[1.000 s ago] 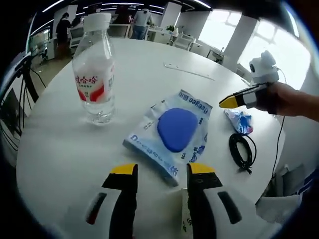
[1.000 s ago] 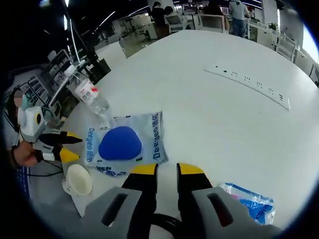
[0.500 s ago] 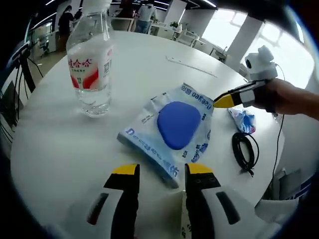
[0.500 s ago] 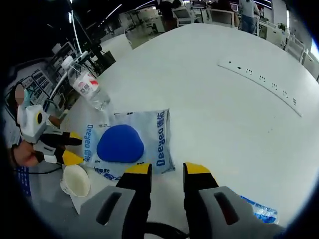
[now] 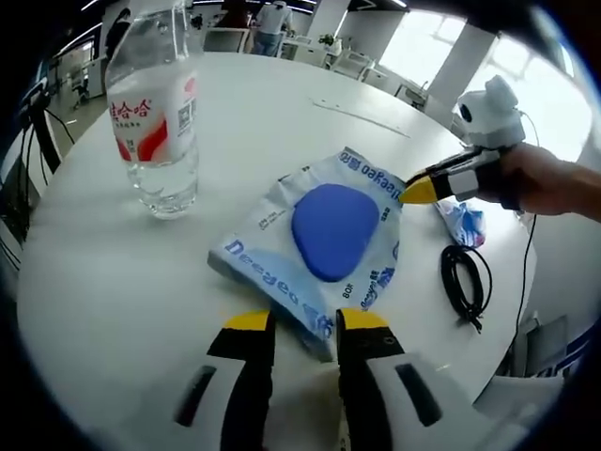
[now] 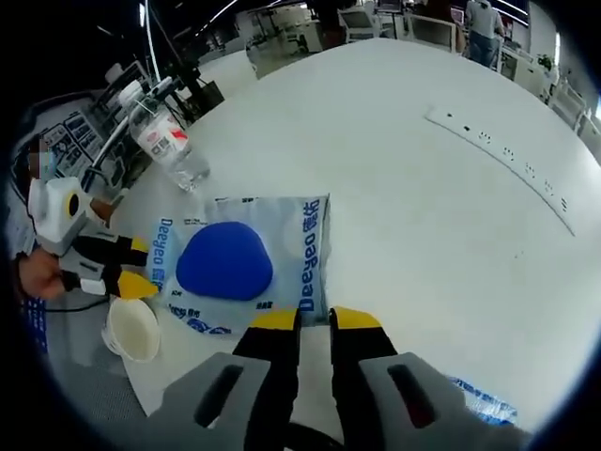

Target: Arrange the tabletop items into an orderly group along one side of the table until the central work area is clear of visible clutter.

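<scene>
One flat, crinkled pale-blue plastic packet with a blue rounded pad inside [image 5: 329, 240] lies near the edge of the round white tabletop [image 5: 113, 282]; probably light, limp and slippery, best pinched at a thin sealed edge, where the left tool [image 5: 302, 324] and right tool [image 6: 313, 320] sit at opposite borders, jaws narrow with a slight gap, not visibly clamped. Alongside: clear red-labelled water bottle [image 5: 152, 117], coiled black cable [image 5: 467, 285], small blue wrapper [image 5: 460, 224], white cup [image 6: 131, 329]; open office beyond.

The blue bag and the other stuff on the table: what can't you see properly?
- Blue bag: near corner hidden behind left claw, left gripper view.
- Small packet: hidden by right claw's body, cut by the rim, right gripper view.
- Bottle: cap cut off at the top, left gripper view.
</scene>
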`<state>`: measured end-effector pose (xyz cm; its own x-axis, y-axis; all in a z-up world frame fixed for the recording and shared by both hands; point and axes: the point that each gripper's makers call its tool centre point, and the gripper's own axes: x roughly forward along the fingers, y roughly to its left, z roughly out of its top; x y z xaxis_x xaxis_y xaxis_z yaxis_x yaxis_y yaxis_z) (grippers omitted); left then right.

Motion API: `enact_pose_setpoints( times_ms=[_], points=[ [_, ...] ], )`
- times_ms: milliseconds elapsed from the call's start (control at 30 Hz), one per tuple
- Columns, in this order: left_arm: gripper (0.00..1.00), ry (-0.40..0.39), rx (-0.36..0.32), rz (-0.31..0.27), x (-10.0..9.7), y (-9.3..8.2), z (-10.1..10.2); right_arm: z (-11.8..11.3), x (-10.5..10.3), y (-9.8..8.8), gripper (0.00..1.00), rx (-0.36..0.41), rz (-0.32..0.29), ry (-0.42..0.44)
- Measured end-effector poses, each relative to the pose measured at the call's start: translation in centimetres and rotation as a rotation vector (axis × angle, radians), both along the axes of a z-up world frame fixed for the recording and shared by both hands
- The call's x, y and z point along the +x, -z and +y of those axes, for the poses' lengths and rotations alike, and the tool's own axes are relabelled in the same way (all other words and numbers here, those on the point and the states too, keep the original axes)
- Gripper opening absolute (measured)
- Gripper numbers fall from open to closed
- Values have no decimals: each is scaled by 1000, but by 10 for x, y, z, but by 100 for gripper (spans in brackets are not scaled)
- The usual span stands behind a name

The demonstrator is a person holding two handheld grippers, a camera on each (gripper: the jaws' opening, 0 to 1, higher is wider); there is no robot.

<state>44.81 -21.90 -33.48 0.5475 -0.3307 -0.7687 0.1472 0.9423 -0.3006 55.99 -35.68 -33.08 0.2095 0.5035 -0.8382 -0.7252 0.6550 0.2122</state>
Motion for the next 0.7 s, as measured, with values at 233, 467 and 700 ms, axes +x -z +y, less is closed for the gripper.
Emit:
enact_pose_setpoints(
  times_ms=[233, 467, 700],
  points=[
    [7, 28, 18, -5, 0, 1, 0, 1, -6, -1, 0, 21, 0, 16],
    [0, 34, 34, -20, 5, -4, 3, 0, -11, -4, 0, 29, -12, 26],
    [0, 43, 37, -38, 12, -12, 3, -8, -15, -14, 0, 59, -36, 72]
  ],
)
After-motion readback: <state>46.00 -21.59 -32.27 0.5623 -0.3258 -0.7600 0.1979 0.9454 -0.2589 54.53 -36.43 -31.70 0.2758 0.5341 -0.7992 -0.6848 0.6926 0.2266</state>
